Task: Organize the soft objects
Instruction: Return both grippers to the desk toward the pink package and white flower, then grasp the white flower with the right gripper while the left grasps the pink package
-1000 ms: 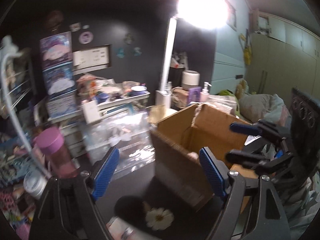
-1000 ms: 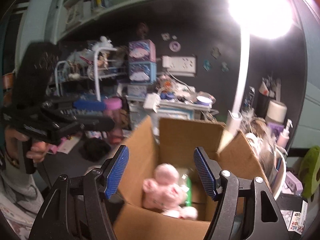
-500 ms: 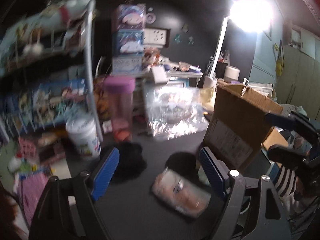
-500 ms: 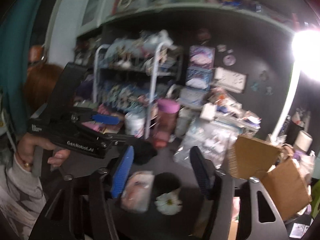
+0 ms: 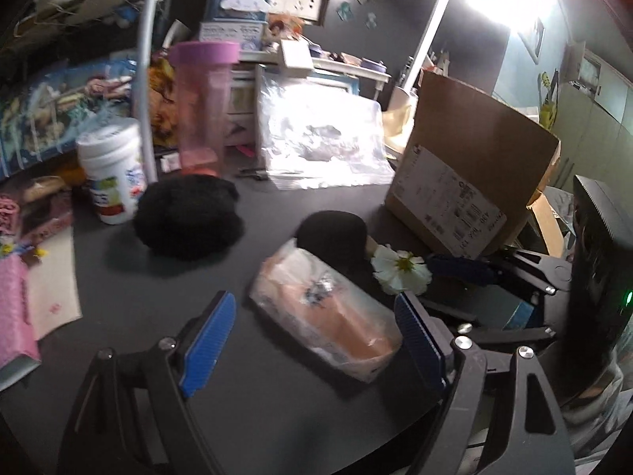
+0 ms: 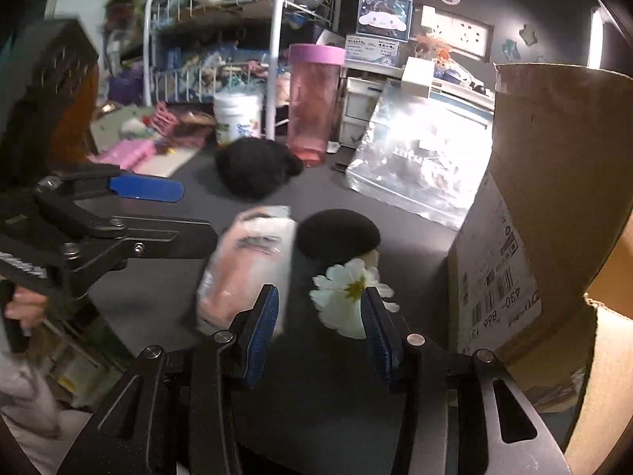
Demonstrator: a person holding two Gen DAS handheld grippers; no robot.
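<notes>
A peach soft item in a clear plastic bag (image 5: pixel 328 308) lies on the dark table, between the fingers of my open left gripper (image 5: pixel 316 336). It also shows in the right wrist view (image 6: pixel 245 265). A black round soft thing with a white flower (image 6: pixel 348 293) lies just ahead of my open right gripper (image 6: pixel 320 316). A black fluffy object (image 5: pixel 186 217) lies farther back. The cardboard box (image 5: pixel 470 162) stands at the right.
A pink tumbler (image 5: pixel 201 103), a white tub (image 5: pixel 110 170) and a clear plastic bag (image 5: pixel 320 142) stand at the back. A wire rack (image 6: pixel 237 39) and pink items (image 5: pixel 16 304) crowd the left. The box (image 6: pixel 554 198) is close on the right.
Both grippers have swung away from the box and come down toward the table. The bagged peach item now lies between my left fingers, the flower item before my right.
</notes>
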